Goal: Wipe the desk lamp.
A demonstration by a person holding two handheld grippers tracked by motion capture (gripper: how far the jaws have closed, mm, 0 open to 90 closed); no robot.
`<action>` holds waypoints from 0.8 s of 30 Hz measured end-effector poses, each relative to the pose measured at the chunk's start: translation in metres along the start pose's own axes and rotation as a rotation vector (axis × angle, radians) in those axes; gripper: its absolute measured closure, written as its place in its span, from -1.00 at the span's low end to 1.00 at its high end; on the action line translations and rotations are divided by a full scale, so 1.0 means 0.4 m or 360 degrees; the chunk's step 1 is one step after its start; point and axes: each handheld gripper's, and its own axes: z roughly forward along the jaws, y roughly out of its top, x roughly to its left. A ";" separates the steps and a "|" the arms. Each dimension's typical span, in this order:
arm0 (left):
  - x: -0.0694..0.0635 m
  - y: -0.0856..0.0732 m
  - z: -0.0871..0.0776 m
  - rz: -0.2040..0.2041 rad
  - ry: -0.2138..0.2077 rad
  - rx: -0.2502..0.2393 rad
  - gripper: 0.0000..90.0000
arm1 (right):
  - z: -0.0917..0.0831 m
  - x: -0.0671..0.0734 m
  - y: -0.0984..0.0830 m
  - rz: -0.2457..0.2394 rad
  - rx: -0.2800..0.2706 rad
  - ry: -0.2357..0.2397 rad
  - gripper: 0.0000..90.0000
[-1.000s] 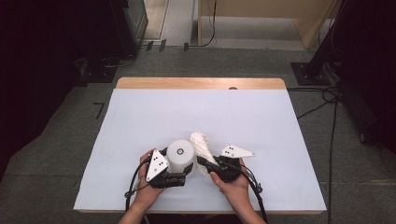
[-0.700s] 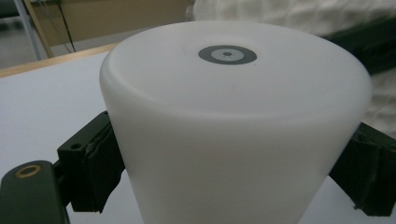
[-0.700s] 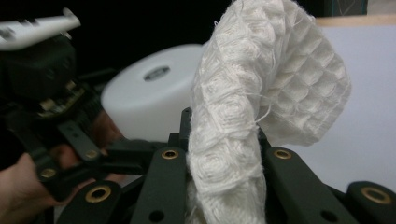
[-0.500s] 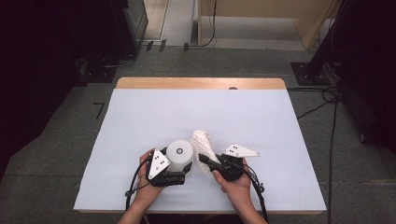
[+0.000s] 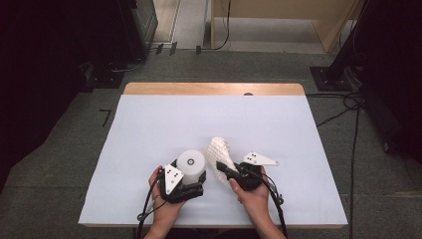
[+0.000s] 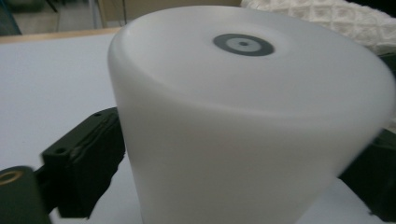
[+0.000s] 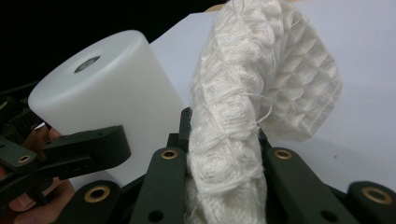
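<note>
Right tool (image 5: 223, 168) is clamping a folded white waffle-weave cloth (image 5: 220, 155), jaws closed tight on the bunched fabric; in the right gripper view the cloth (image 7: 243, 107) is rising upright between the jaws and curling over at its top. Left tool (image 5: 191, 175) is gripping a white cylindrical container (image 5: 191, 166), one jaw pressing each side of its wall, and the container is standing upright on the desk (image 5: 164, 124) near the front edge. Key relation: the cloth is sitting just to the right of the container, close beside it, apparently apart by a narrow gap, its long axis pointing up and away from the person. Judgement: the right hand is the nearer one for bringing cloth to container wall, moving leftward. Marking: a small grey ring (image 6: 243, 44) is showing on the container's top face (image 6: 252, 60); no brand, label or readable writing anywhere.
</note>
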 end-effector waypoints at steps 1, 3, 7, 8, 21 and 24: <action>0.000 0.002 -0.001 0.0023 0.0003 0.0000 -0.81 | 0.002 0.000 -0.001 -0.0005 0.0005 0.0001 0.71; 0.011 0.004 0.000 0.0014 -0.0033 0.0007 -0.81 | 0.004 0.001 -0.002 0.0000 0.0013 0.0007 0.71; 0.046 0.010 -0.007 0.0023 -0.0133 -0.0025 -0.80 | 0.008 0.006 -0.003 0.0000 0.0018 0.0020 0.71; 0.058 0.015 -0.010 0.0006 -0.0201 -0.0043 -0.80 | 0.008 0.009 -0.003 0.0001 0.0017 0.0029 0.71; 0.115 0.033 -0.034 0.0036 -0.0548 -0.0137 -0.80 | 0.004 0.045 0.009 -0.0065 -0.0029 0.0154 0.71; 0.106 0.032 -0.031 0.0052 -0.0554 -0.0125 -0.80 | -0.001 0.057 0.014 -0.0095 -0.0042 0.0170 0.71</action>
